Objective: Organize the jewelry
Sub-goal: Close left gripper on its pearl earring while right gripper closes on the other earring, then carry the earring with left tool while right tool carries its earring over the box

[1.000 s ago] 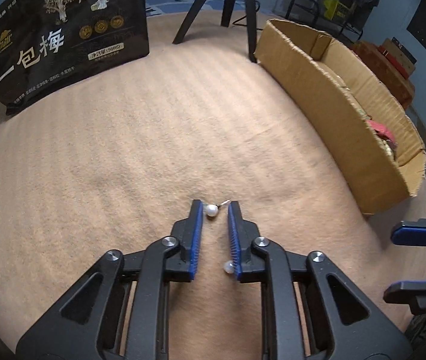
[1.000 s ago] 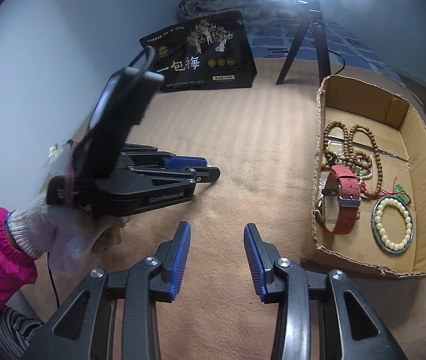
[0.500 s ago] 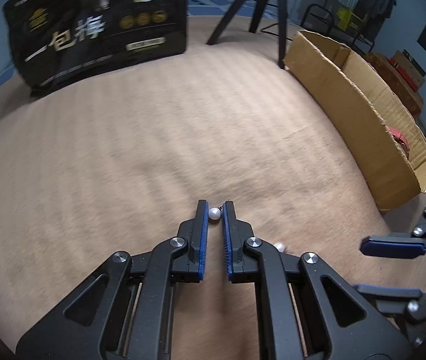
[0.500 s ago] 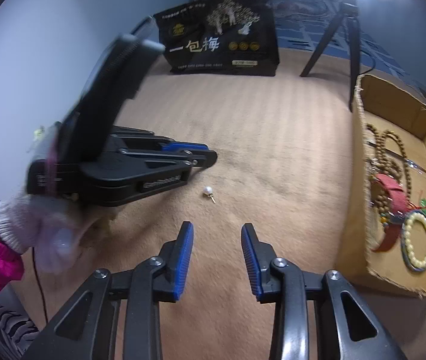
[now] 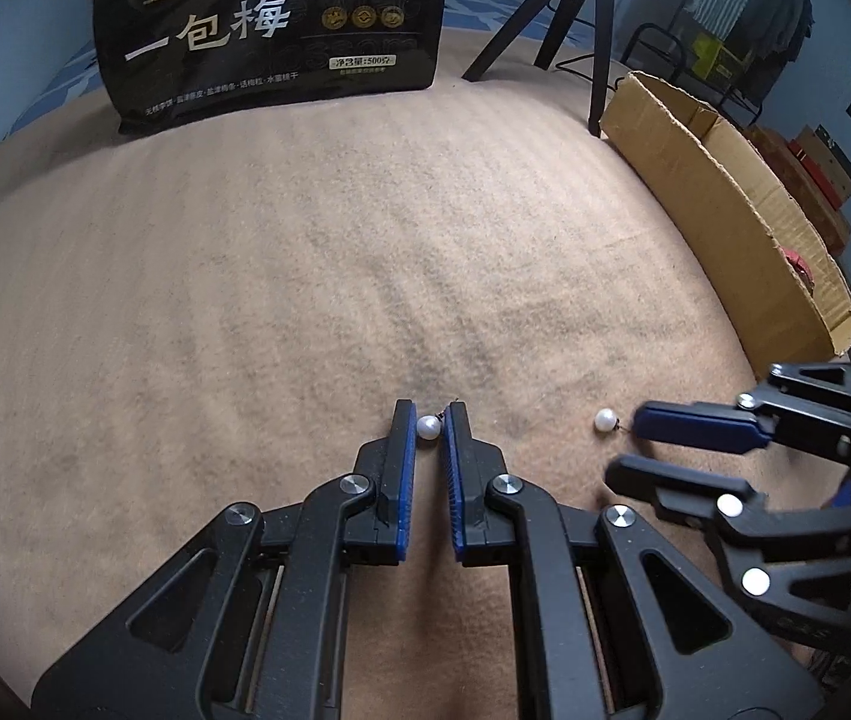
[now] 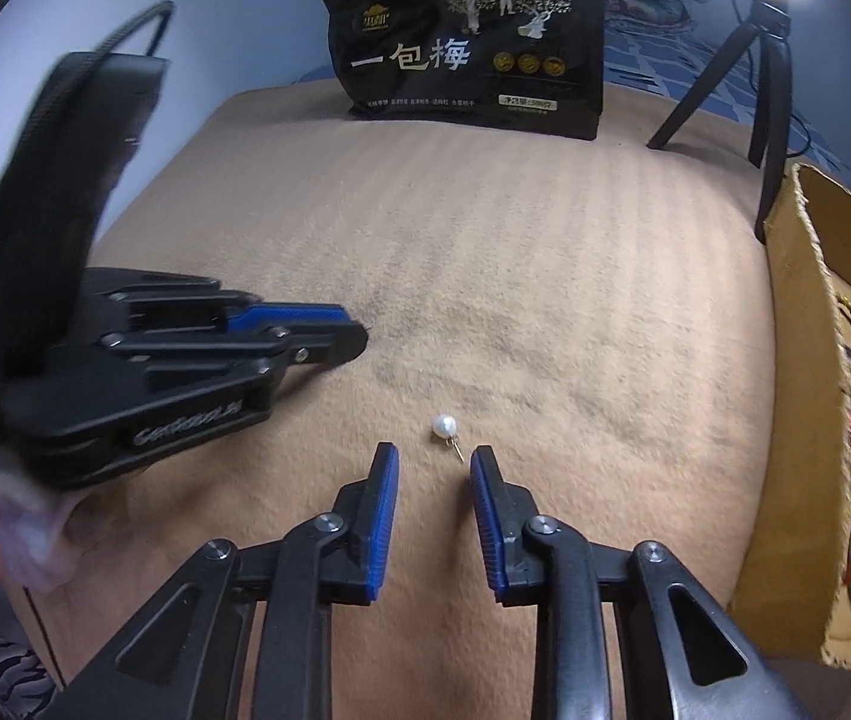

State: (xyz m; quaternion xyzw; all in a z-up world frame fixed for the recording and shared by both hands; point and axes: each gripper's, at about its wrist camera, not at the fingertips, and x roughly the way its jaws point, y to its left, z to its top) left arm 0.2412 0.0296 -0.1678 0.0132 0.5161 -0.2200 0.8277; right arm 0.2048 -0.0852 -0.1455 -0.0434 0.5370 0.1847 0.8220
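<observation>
The left gripper (image 5: 429,427) pinches one pearl earring (image 5: 427,426) between its jaw tips, just over the tan blanket (image 5: 281,276). The right gripper (image 6: 432,468) has its jaws spread around the second earring (image 6: 444,423), which lies on the blanket just ahead of them. Each earring looks tiny, light, hard and smooth, likely to roll or slip; grip across the pearl, not the thin hook. The cardboard box (image 6: 809,396) sits to the right.

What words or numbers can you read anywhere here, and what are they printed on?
"一包梅": large white characters on the black snack bag.
"净含量:500克": small label on that bag, only just legible.
Gold logo, round seals and fine white lines on the bag: too small to read.
Embossed lettering on the left gripper body: too blurred to read.
</observation>
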